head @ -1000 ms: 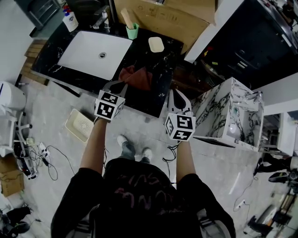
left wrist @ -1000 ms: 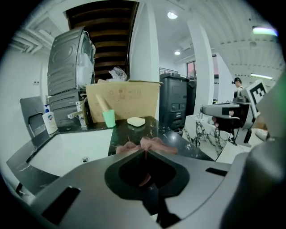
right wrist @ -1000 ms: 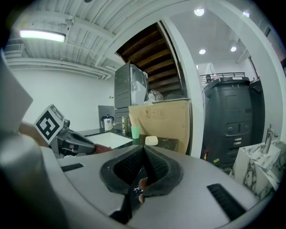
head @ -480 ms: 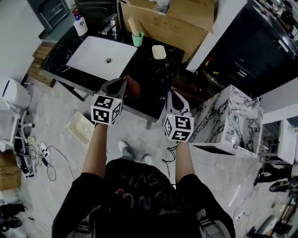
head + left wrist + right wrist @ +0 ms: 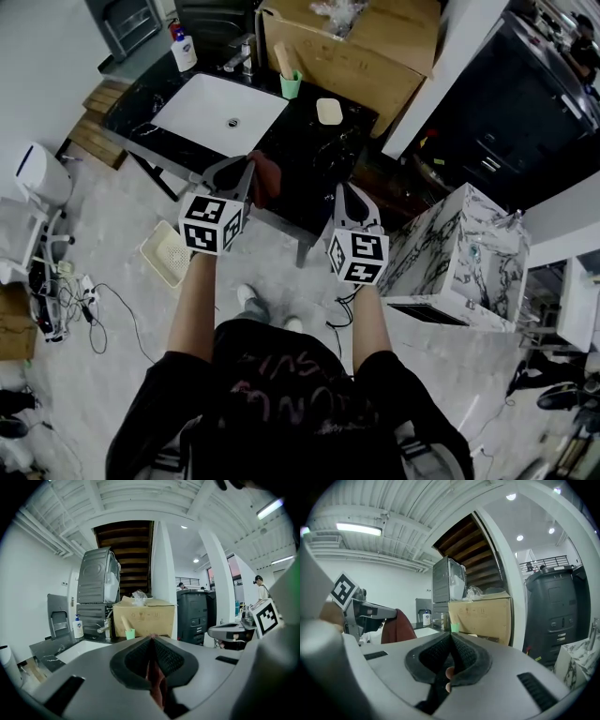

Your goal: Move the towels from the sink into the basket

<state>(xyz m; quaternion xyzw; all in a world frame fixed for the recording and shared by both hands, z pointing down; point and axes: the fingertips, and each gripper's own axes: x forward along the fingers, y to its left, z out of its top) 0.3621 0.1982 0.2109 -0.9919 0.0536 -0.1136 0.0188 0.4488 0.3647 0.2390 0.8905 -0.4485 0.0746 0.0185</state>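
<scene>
The black marble worktop (image 5: 319, 159) carries a white sink (image 5: 202, 117) that looks bare. On the floor by its left end sits the pale basket (image 5: 167, 255), well apart from both hands. A dark red towel (image 5: 267, 178) hangs above the worktop's front from the left claw (image 5: 242, 172), whose jaws are clamped on a thin fold. The right claw (image 5: 349, 194) is closed on nothing. With so little cloth pinched, the towel could slip free, or its hanging end could snag the worktop edge and miss the basket.
</scene>
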